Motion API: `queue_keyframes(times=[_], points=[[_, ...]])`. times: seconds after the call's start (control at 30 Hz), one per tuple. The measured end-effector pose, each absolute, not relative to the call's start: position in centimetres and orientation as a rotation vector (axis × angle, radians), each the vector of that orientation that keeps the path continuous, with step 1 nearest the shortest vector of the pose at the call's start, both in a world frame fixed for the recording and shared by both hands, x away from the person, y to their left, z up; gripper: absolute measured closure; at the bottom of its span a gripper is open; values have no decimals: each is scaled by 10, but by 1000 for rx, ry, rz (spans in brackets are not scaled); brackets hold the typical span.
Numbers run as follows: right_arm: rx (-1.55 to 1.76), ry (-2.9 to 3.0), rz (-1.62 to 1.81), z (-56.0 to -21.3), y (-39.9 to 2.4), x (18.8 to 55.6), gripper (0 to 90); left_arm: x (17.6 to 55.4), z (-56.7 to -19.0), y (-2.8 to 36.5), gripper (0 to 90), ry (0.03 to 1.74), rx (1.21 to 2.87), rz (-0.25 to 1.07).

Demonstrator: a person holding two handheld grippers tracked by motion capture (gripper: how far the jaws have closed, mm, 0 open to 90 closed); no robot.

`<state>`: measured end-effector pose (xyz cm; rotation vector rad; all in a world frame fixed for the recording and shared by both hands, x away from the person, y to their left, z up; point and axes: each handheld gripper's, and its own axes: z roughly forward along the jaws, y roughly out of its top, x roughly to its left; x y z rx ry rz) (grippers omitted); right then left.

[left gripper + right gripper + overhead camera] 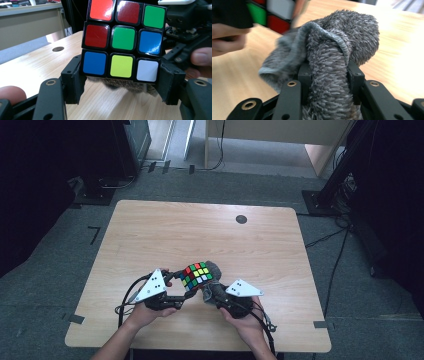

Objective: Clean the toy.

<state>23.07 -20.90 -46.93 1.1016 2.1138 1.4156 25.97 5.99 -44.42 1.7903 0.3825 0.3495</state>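
Note:
A scrambled puzzle cube [196, 274] [122, 41] with red, green, blue, yellow and white stickers is held just above the wooden table [165, 230]. My left gripper [184, 292] [121, 82] is shut on its bottom layer, one pad on each side. A fluffy grey cloth [214, 279] [329, 57] is bunched up between the jaws of my right gripper [212, 295] [328, 75], which is shut on it. The cloth lies against the cube's right and under side; in the left gripper view grey cloth [130, 86] shows beneath the cube. A corner of the cube [270, 13] shows at the upper left in the right gripper view.
A round dark grommet [241, 219] [58, 49] sits in the tabletop near the far edge. Cables [125, 302] trail from both grippers toward the table's near edge. Beyond the table are carpet, black stands and a pale desk.

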Motion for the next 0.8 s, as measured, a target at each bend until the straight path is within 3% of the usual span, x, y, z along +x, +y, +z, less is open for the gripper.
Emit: queue_keyframes(times=[0.2, 0.5, 0.8], points=[[1089, 1925, 1505, -454, -223, 225, 651, 259, -446, 55, 338, 370, 1807, 341], [991, 2115, 1452, -473, -200, 224, 653, 259, -445, 55, 338, 374, 1807, 352], [978, 1977, 1483, -458, -209, 220, 655, 259, -448, 54, 338, 369, 1833, 371]])
